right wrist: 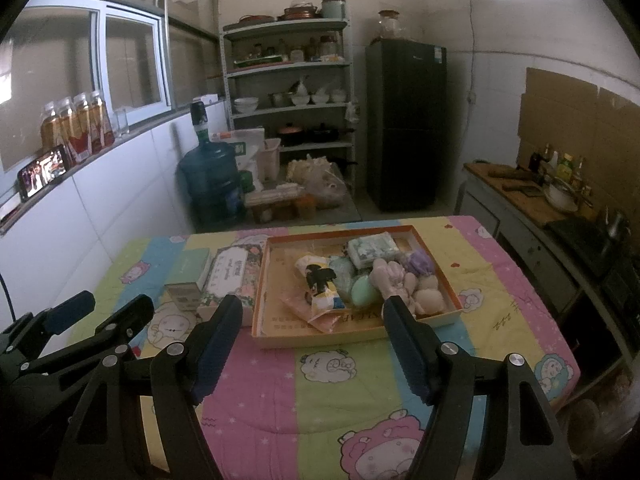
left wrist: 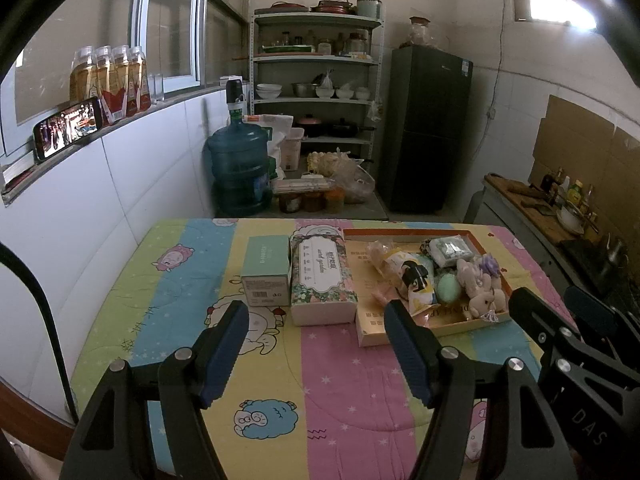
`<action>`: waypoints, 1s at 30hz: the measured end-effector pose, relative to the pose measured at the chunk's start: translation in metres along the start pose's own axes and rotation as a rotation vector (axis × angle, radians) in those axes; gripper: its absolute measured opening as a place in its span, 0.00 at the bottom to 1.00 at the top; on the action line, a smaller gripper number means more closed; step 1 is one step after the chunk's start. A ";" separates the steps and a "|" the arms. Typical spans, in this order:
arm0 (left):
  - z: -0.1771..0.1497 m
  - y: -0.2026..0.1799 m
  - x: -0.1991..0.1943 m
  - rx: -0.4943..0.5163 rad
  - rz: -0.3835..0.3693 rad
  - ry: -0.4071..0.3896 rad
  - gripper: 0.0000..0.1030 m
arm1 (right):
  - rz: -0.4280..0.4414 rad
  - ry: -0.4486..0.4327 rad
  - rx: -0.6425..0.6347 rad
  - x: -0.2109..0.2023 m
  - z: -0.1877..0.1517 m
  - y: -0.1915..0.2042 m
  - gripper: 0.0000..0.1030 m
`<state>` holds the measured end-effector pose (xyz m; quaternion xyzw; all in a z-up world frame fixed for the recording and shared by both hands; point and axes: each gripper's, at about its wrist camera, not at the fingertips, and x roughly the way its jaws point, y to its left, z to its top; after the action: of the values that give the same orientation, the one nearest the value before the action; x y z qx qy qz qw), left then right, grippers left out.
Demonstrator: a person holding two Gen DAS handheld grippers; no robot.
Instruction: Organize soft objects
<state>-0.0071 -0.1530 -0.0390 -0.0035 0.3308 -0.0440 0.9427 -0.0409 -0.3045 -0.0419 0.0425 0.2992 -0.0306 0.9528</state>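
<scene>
Tray [right wrist: 262, 280] holding plush toys [right wrist: 394, 278], green sponge [right wrist: 365, 289], wrapped packets [right wrist: 372, 249]

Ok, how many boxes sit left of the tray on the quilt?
2. A mint-green carton is farthest left; a floral tissue box stands between it and the orange-rimmed tray. Nothing seems hidden behind them.

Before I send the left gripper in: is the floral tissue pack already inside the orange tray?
No, the floral tissue pack lies on the quilt outside the orange tray, between it and the green box.
</scene>
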 end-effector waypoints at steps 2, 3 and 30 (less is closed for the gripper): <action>0.000 0.000 0.000 0.000 -0.001 -0.001 0.68 | 0.000 0.001 0.000 0.000 0.000 0.000 0.73; 0.000 0.000 0.000 0.000 -0.001 -0.001 0.68 | 0.000 0.000 0.000 0.000 0.000 0.000 0.73; -0.001 -0.002 0.002 0.009 -0.003 0.006 0.68 | 0.001 0.003 0.001 0.001 0.000 0.001 0.73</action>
<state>-0.0065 -0.1555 -0.0408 0.0001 0.3332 -0.0470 0.9417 -0.0400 -0.3032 -0.0422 0.0430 0.3004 -0.0305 0.9524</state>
